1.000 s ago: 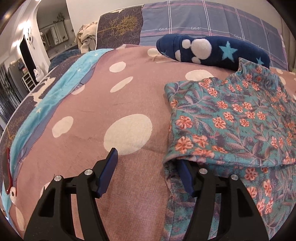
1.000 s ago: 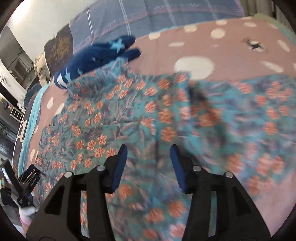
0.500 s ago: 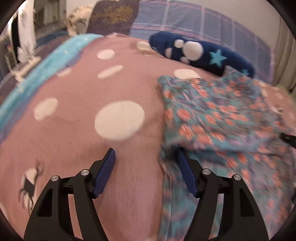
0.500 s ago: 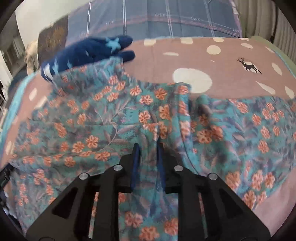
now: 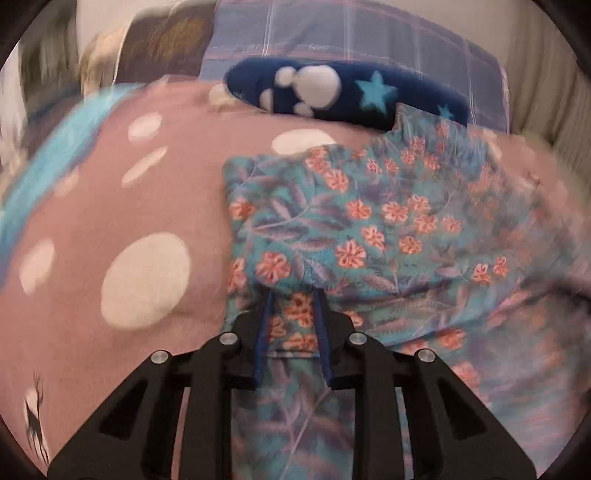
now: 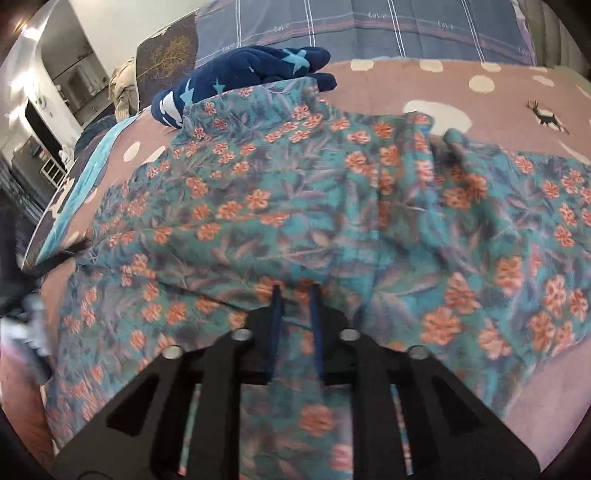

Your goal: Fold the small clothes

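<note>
Pink bedspread (image 5: 92, 206) with cream dots, filling most of both views; blue-grey checked pillow (image 6: 369, 29) along the far edge. Floral garment (image 6: 295, 206), teal with orange flowers, spread across the bedspread, wrinkled, upper layer folded over a lower one; near edge of that upper layer lifted into a ridge at both grippers. Dark blue plush item (image 5: 343, 92) with white paw print and light blue stars, lying just beyond the garment's far corner, touching or slightly under it. Left gripper (image 5: 293, 295) angled steeply down at the garment's left near corner; jaws just closed in, now narrow, fold of floral cloth pinched between the blue pads. Right gripper (image 6: 293, 291) likewise pitched steeply down, further along the same near edge toward the garment's middle; jaws just drawn together, nearly closed, blue pads pressing a gathered ridge of the same cloth. Left-wrist view blurred at the margins. Left gripper's body (image 6: 33, 332) seen as a blurred shape at the left border of the right-wrist view, beside the garment's corner.
</note>
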Motion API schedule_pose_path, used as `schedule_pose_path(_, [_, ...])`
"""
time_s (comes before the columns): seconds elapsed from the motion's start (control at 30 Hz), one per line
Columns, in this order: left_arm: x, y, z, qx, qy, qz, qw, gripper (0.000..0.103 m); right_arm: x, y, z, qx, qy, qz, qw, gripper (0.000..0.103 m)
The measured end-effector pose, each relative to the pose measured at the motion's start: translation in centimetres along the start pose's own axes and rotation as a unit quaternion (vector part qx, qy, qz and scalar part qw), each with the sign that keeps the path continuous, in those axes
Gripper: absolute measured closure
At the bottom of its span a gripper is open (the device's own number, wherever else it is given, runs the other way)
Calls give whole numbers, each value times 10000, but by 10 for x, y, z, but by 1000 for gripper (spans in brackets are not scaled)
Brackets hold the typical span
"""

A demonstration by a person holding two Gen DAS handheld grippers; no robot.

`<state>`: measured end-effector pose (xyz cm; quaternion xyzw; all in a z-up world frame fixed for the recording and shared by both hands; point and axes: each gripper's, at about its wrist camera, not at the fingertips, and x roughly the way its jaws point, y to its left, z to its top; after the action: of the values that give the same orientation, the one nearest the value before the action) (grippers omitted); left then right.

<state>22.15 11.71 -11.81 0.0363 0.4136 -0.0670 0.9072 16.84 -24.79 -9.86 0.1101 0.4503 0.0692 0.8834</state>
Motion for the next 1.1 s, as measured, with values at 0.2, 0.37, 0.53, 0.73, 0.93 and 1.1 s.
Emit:
schedule_pose_path(0.2, [-2,-20,-1,387,-15,516,9979,76,-48,-19,-15,402,-315,39,9987,76])
schedule_pose_path(0.37, [-5,-13,-1,349,-16,468,9983,76,-109,-65,-12,1091,-1218,-1407,9765,66])
schedule_pose_path(0.53, [-6,-8,-2,245,-39,350,9991,76,-152,-174,-23,3357,-1854,-2029,9010,58])
schedule_pose_path(0.73, [-5,-10,-2,253,-48,360,9990,76,-137,-231,-1,4229,-1902,-2262,8566,63])
schedule_pose_path(0.93, [-5,-9,-2,226,-49,329,9992,75,-120,-255,17,4595,-2162,-2166,8338,100])
schedule_pose_path(1.1, [-5,-8,-2,179,-45,274,9995,75,-121,-183,51,3214,-2599,-1113,9038,100])
